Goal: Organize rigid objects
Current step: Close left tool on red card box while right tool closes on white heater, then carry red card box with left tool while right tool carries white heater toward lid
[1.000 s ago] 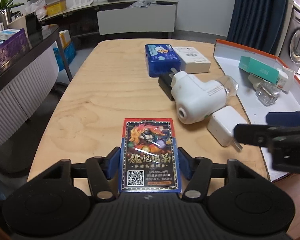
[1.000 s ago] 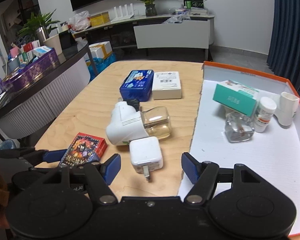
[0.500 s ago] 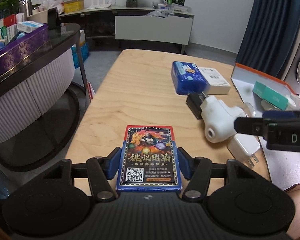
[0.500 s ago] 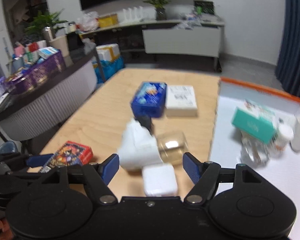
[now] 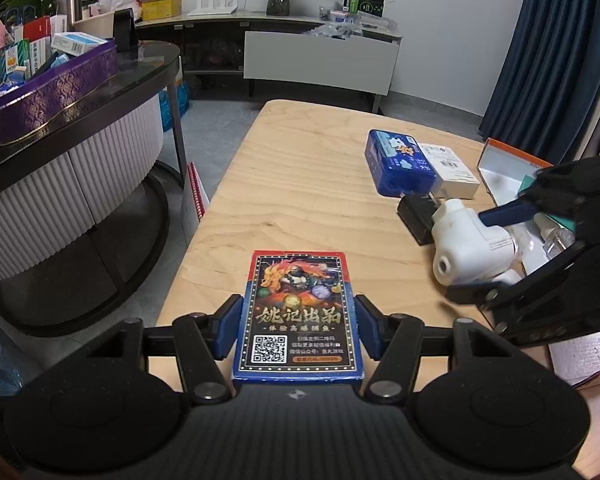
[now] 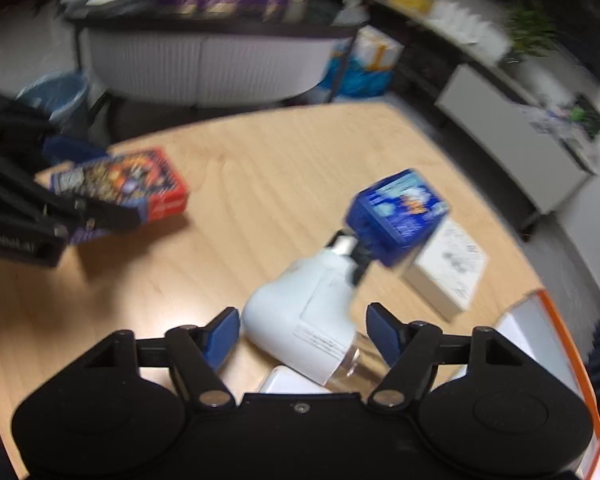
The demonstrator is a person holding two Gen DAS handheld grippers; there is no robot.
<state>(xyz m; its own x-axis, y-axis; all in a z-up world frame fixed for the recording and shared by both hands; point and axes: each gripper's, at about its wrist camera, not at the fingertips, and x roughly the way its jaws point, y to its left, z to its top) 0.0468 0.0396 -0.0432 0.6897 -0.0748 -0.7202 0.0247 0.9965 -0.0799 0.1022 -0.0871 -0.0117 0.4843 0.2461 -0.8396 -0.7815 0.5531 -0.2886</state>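
The left gripper (image 5: 296,330) clamps a card box (image 5: 296,312) at lower centre, above the wooden table (image 5: 300,184). Only the blurred right wrist view shows the right gripper (image 6: 302,330) with its jaws spread wide around the white plug-in vaporizer (image 6: 300,316), pads not touching. An orange-rimmed tray (image 5: 508,156) sits at right; a curved counter (image 5: 80,120) fills the upper left.
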